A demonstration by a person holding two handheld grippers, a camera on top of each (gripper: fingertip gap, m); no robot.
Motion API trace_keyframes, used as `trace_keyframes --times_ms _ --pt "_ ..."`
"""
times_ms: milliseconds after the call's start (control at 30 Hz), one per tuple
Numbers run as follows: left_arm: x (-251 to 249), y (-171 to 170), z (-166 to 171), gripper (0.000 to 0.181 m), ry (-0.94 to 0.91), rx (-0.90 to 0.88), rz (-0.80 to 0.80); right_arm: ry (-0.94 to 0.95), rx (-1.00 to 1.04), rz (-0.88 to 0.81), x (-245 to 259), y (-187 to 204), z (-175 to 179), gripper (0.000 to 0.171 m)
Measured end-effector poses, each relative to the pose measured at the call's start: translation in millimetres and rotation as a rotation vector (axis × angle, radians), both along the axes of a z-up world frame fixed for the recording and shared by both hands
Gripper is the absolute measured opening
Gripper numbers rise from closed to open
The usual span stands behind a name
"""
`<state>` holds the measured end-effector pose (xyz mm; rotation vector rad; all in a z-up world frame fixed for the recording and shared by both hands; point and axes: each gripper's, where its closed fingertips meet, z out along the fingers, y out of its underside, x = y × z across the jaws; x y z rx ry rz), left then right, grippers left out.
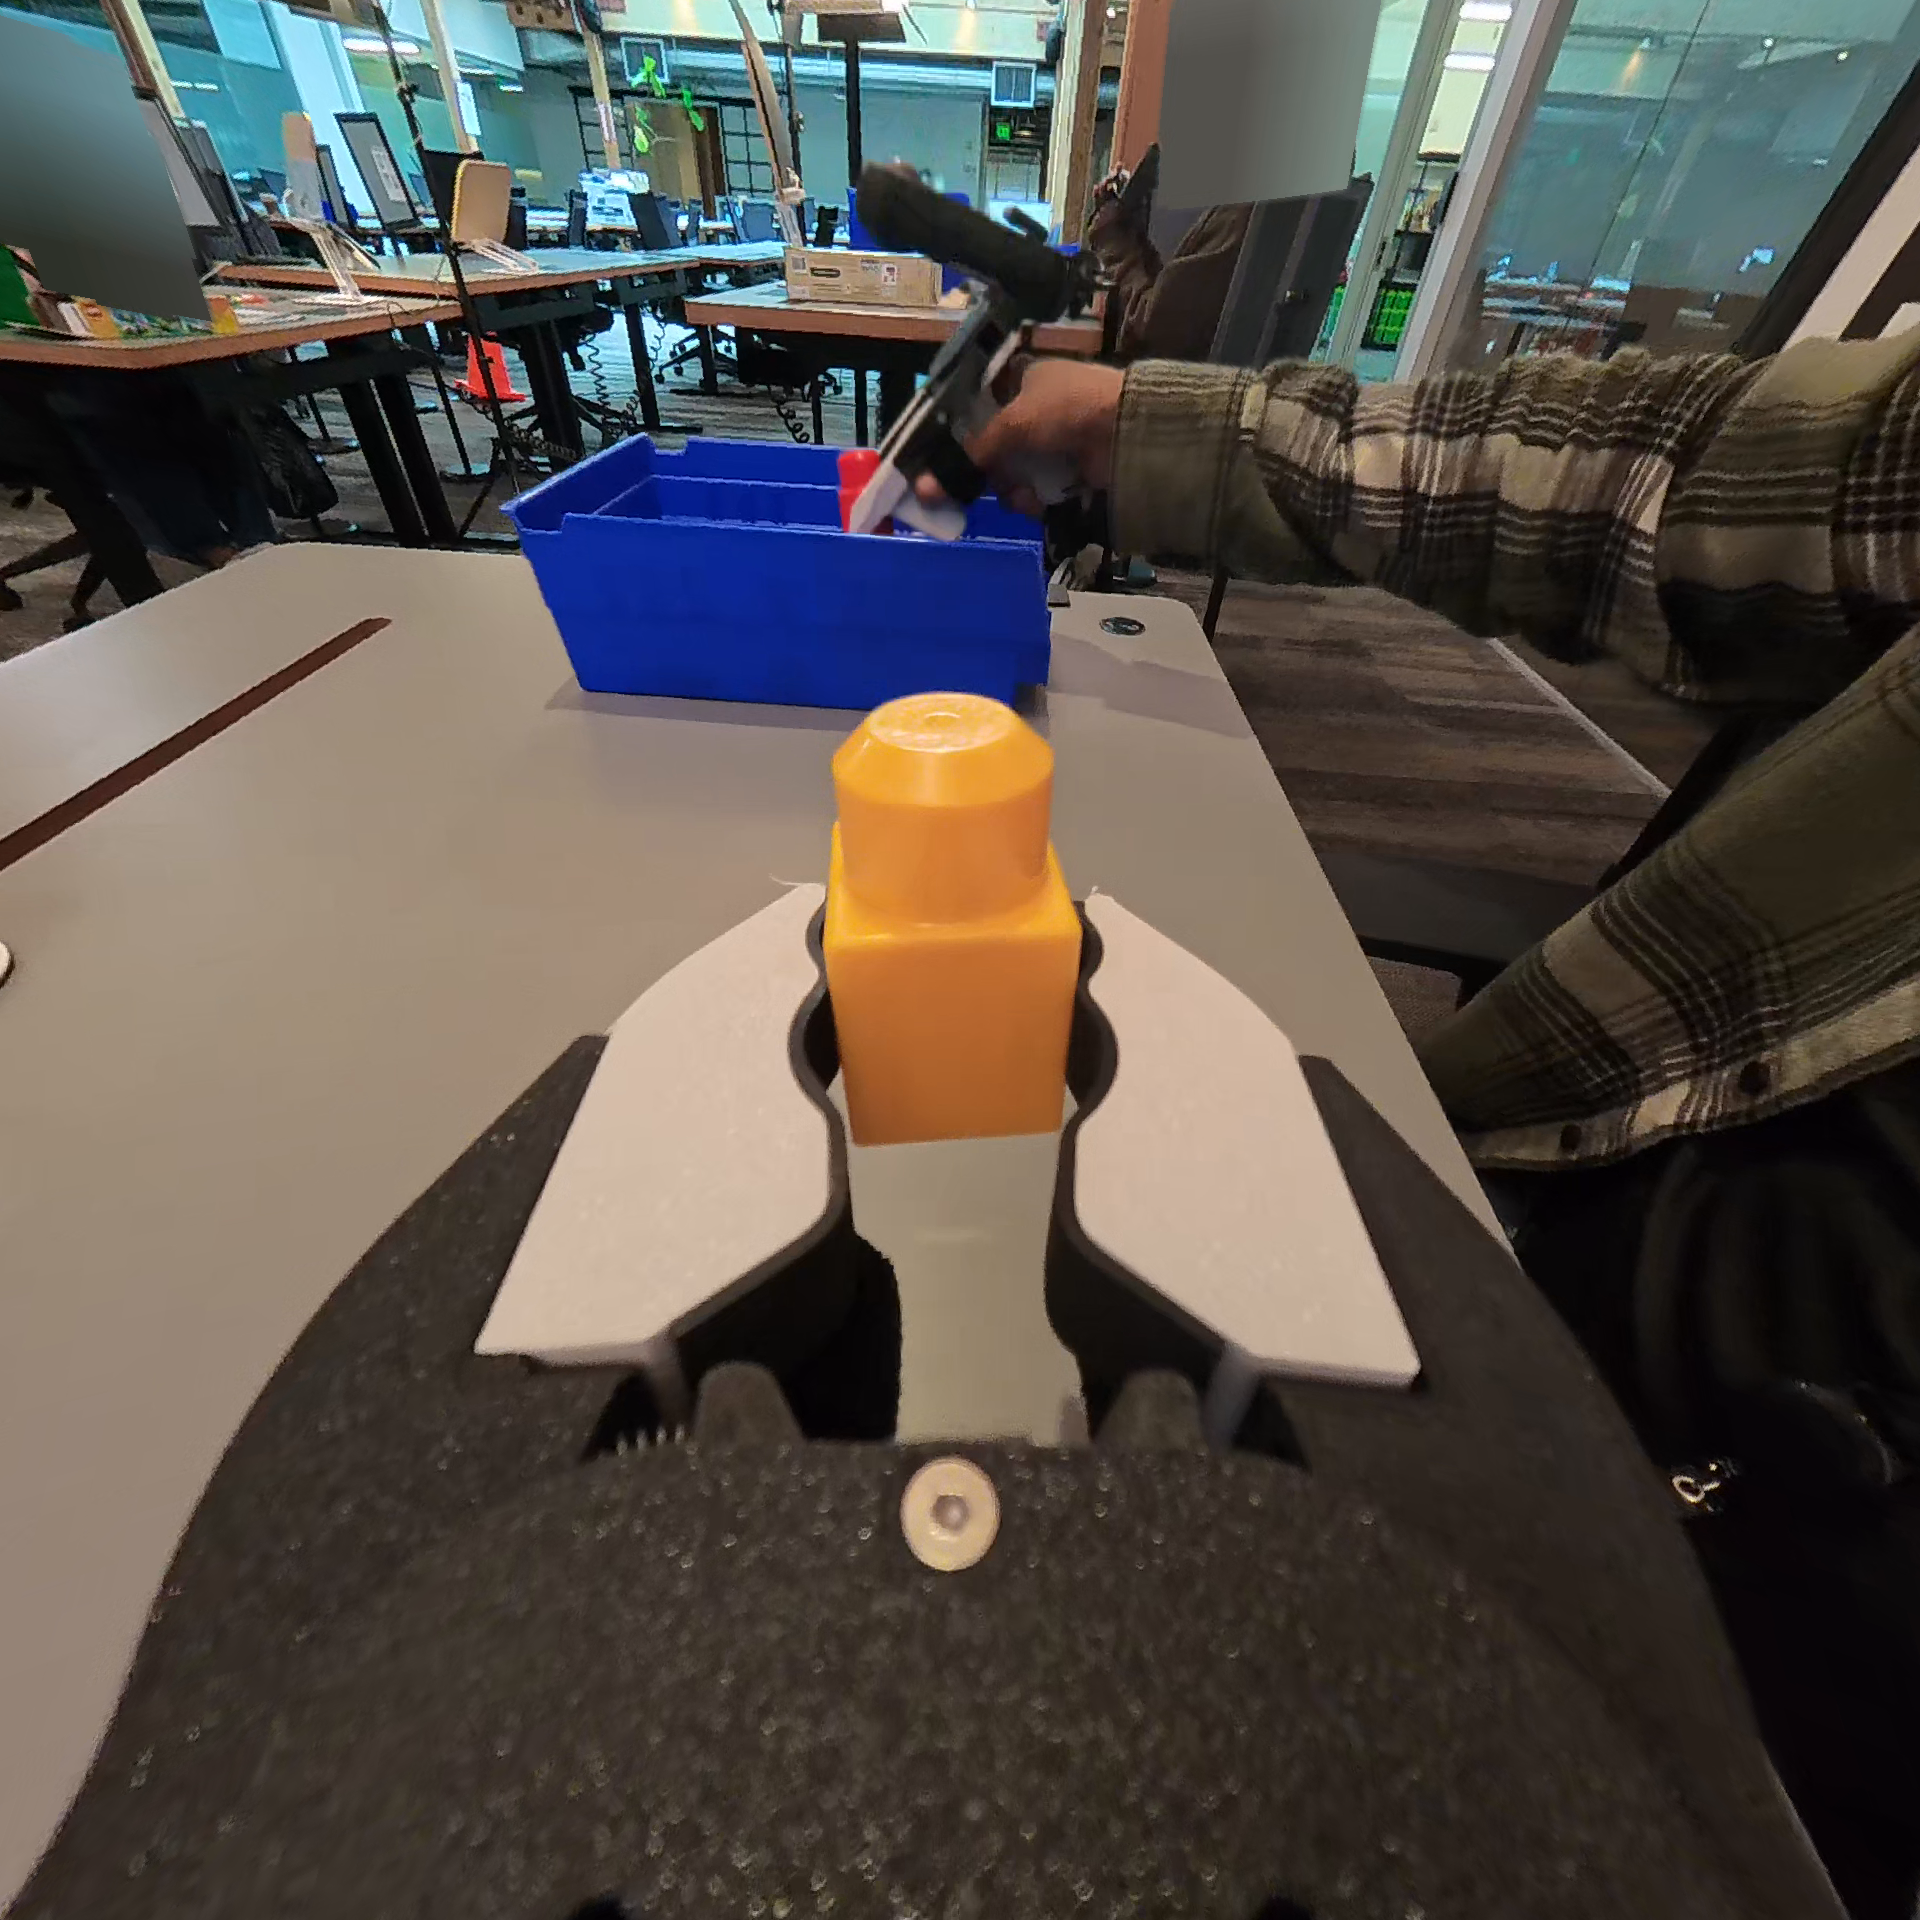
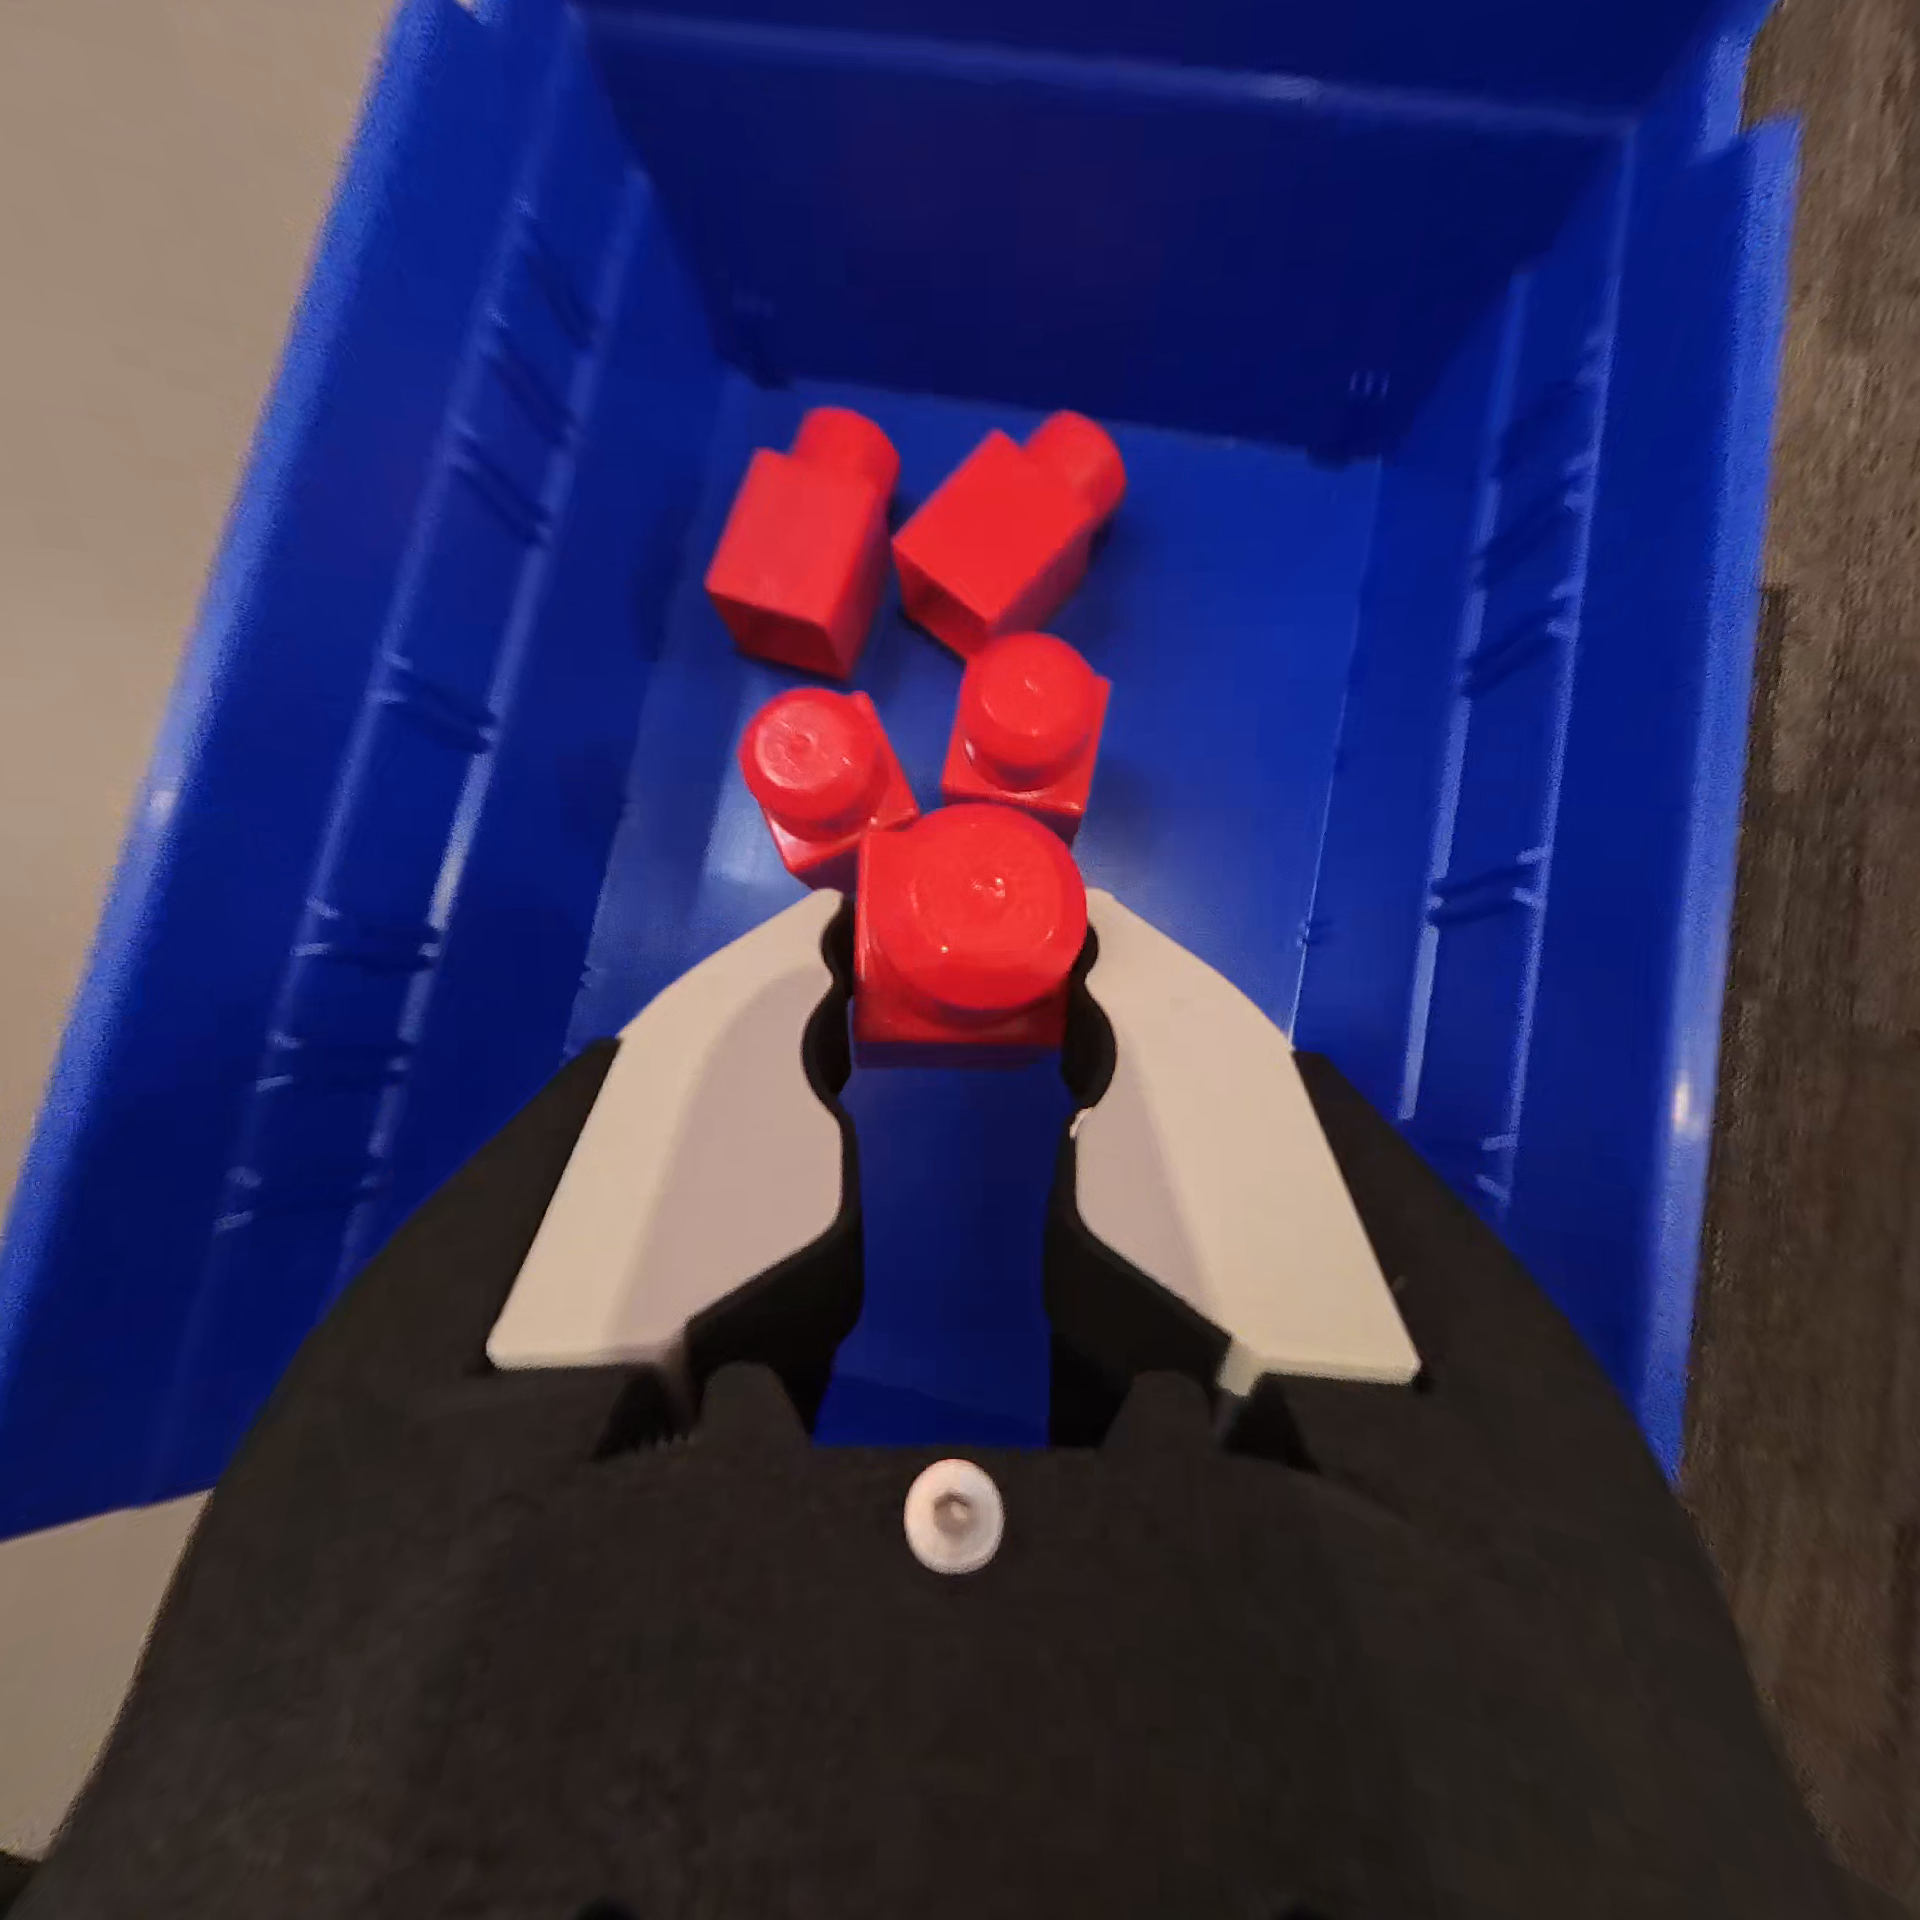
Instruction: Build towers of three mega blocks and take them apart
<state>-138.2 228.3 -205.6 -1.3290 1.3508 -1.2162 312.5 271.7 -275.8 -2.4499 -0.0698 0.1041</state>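
over the blue bin (image 2: 436, 727), right gripper (image 2: 961, 966) around a red block (image 2: 961, 935) (upright)

Held block (image 1: 951, 997): orange
Bin (image 1: 790, 623): blue
Bin blocks (image 2: 800, 540): red
Table (image 1: 416, 883): pale grey
Sleeve (image 1: 1507, 488): green-cream plaid
Tongs (image 1: 951, 925): grey, black

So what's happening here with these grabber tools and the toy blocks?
A person holds a gripper in each hand. The left gripper clamps an upright orange block over the grey table. The right gripper reaches into the blue bin, closed on a red block; four more red blocks lie inside. No tower yet.
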Motion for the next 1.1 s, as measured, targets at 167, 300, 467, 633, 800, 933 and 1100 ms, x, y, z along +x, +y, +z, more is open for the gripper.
trace_keyframes --times_ms 167,300,467,633,800,933,1100 --pt "0.1 1.6 -1.4 0.040 0.005 -0.012 0.003 0.010 -0.027 0.001 1.1 -0.8 -11.9 0.062" --pt "0.6 1.3 -3.0 0.040 0.010 -0.017 0.000 -0.064 0.055 0.044 -8.8 1.6 32.2 0.082" --pt "1.6 0.9 -4.0 0.040 0.014 -0.026 -0.007 0.026 0.448 0.498 -155.9 4.6 157.5 0.065" --pt "3.5 -1.8 -6.3 0.040 0.024 -0.016 -0.016 0.008 0.445 1.091 -345.6 -29.9 160.5 0.067" --pt "4.1 -4.4 -6.6 0.040 0.028 -0.013 -0.027 -0.061 0.366 1.415 -450.8 -46.8 124.7 0.062" --pt "4.3 -7.1 -6.1 0.041 0.031 -0.001 -0.036 0.014 0.300 1.486 -477.4 -45.8 115.1 0.050" --pt "4.5 -10.0 -2.9 0.040 0.024 0.013 -0.043 0.044 0.213 1.489 -481.7 -43.5 104.4 0.048"
